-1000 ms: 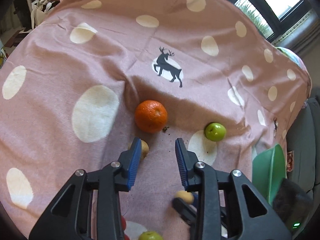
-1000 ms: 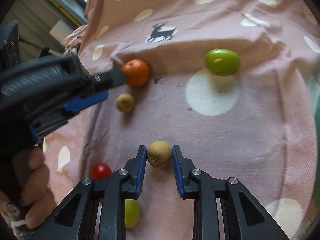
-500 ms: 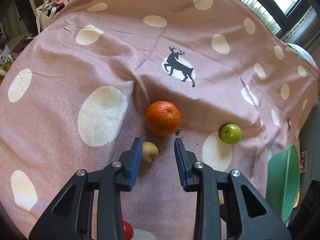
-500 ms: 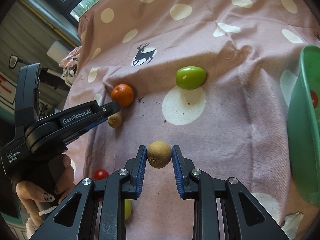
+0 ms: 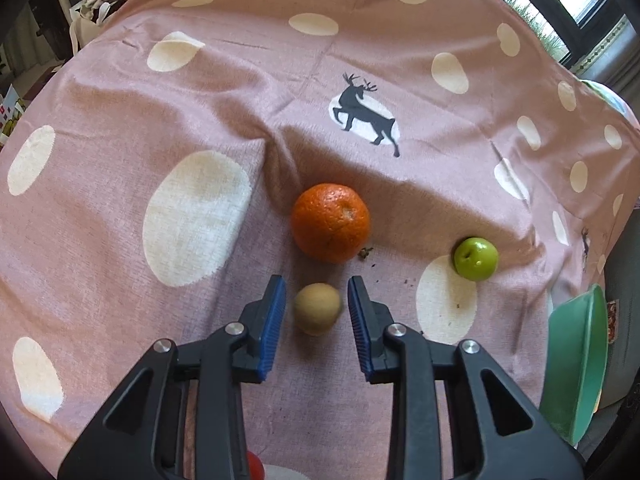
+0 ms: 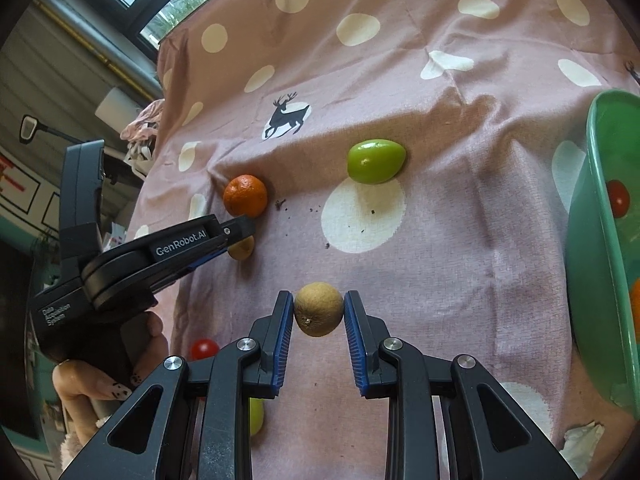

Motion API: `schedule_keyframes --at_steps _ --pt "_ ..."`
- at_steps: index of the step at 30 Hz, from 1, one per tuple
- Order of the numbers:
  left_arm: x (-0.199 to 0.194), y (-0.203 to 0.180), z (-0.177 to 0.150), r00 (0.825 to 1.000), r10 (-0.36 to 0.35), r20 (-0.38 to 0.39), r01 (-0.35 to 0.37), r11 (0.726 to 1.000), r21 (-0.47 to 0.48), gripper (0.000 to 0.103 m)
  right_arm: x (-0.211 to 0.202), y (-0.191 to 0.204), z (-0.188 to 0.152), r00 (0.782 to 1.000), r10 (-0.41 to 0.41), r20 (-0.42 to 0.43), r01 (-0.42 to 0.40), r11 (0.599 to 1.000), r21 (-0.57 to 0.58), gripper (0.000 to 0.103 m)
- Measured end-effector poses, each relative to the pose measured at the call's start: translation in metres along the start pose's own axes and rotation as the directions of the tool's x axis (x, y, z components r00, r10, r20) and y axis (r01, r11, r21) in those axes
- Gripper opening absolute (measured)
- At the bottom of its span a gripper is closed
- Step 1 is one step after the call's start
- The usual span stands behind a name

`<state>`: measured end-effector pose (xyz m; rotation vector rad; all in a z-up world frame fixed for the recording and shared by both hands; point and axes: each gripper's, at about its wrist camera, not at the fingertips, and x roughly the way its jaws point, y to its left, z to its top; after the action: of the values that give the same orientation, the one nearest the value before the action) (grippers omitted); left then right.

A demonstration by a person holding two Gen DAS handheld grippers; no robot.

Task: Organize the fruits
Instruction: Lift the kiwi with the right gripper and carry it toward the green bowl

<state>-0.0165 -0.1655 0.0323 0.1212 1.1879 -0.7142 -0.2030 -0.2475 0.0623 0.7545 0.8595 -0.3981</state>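
Observation:
My left gripper [image 5: 316, 308] is open, its blue pads on either side of a small tan fruit [image 5: 317, 308] lying on the pink dotted cloth [image 5: 120, 120], with gaps on both sides. An orange [image 5: 330, 222] lies just beyond it and a green fruit [image 5: 476, 259] to the right. My right gripper [image 6: 319, 310] is shut on a second tan fruit [image 6: 319, 309] and holds it above the cloth. In the right wrist view the left gripper [image 6: 240, 236] reaches in from the left over its tan fruit [image 6: 242, 248], near the orange [image 6: 245, 195] and the green fruit [image 6: 375, 161].
A green bowl [image 6: 592, 280] stands at the right with a red tomato [image 6: 618, 199] inside; its rim shows in the left wrist view [image 5: 580, 364]. A red tomato [image 6: 205, 348] and a yellow-green fruit [image 6: 256, 416] lie near the cloth's front edge.
My left gripper has shifted left so the small tan fruit now sits between its pads. My right gripper has lifted and pulled back with its tan fruit; the green bowl has come into view.

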Motion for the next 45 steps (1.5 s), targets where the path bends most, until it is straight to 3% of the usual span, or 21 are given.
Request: schedule_keyframes --at_steps 12,23,31,45 --pt "0.003 -0.005 -0.005 1.000 0.006 0.016 -0.007 1.000 0.014 0.025 -0.003 -0.002 0.000 1.000 0.000 0.004 0.000 1.000 0.009 0.028" --pt "-0.036 -0.022 -0.018 0.994 -0.037 0.100 0.030 0.997 0.064 0.025 -0.010 -0.004 0.001 1.000 0.000 0.027 -0.001 1.000 0.019 0.028" --pt "-0.079 -0.039 -0.033 0.976 -0.097 0.196 0.075 0.990 0.119 0.025 -0.024 -0.006 0.001 0.998 -0.013 0.068 0.012 1.000 0.018 0.028" --pt "-0.122 -0.073 -0.063 0.942 -0.179 0.285 0.113 0.965 0.235 0.025 -0.056 -0.017 0.001 0.984 -0.032 0.174 0.026 0.999 0.037 0.028"
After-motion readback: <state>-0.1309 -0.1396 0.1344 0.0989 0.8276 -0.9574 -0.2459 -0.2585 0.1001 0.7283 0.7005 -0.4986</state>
